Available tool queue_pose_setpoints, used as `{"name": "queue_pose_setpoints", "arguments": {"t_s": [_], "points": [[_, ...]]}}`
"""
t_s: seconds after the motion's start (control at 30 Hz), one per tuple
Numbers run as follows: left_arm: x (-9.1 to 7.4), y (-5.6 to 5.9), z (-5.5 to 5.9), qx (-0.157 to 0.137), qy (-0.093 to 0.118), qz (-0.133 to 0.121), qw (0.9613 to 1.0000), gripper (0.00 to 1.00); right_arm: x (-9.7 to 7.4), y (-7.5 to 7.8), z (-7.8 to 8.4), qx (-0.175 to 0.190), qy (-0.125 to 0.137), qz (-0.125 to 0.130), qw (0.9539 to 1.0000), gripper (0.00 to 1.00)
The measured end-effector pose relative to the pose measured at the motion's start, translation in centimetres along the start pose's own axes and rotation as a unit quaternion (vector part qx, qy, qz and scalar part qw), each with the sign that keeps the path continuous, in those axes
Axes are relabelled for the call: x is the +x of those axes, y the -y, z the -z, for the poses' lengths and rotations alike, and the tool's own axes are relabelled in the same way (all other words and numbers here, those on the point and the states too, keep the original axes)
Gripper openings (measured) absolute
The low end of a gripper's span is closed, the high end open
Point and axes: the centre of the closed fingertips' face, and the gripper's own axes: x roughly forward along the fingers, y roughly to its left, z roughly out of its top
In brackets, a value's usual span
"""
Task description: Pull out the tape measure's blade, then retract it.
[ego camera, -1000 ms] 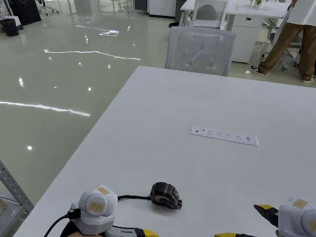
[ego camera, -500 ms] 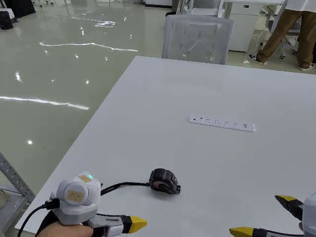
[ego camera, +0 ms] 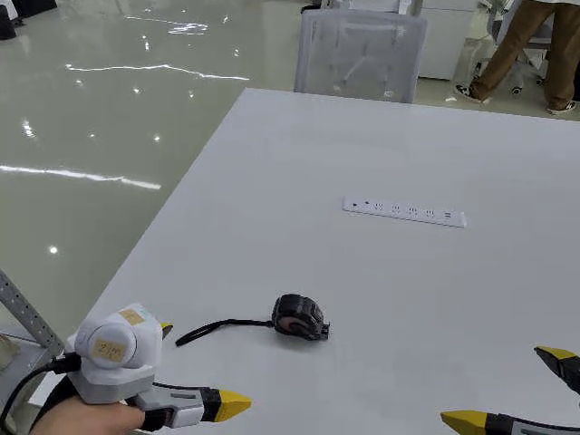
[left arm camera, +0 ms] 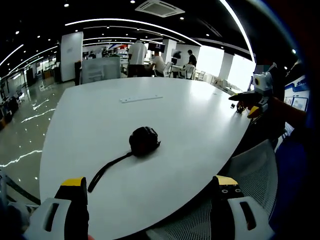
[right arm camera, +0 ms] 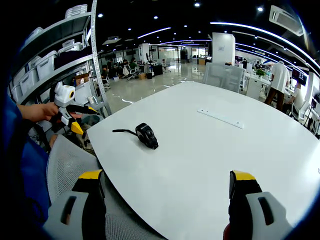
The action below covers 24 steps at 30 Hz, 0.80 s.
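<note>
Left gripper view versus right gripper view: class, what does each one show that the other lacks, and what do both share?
Left gripper view: the right gripper, fingers apart, past the edge of the white table. Right gripper view: the left gripper, also open, beside metal shelving with bins. Both: the tape measure on the table, its black strap trailing, and the power strip beyond it.

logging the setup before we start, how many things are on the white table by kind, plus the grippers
tape measure: 1
power strip: 1
grippers: 2, the left gripper and the right gripper, both open, neither touching anything
total: 4
</note>
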Motion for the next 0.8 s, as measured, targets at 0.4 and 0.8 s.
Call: {"name": "queue_pose_setpoints", "arguments": {"t_s": [0.4,0.8], "points": [[-1.4,-2.1,0.9,0.021,-0.01,-0.004,0.9997,1.0,-0.3,0.0,0.0,-0.003,-0.001,0.005,1.0,1.0],[-2.4,-2.7,0.9,0.021,-0.006,-0.005,0.9997,1.0,-0.4,-0.4,0.1,-0.001,-0.005,0.005,1.0,1.0]]}}
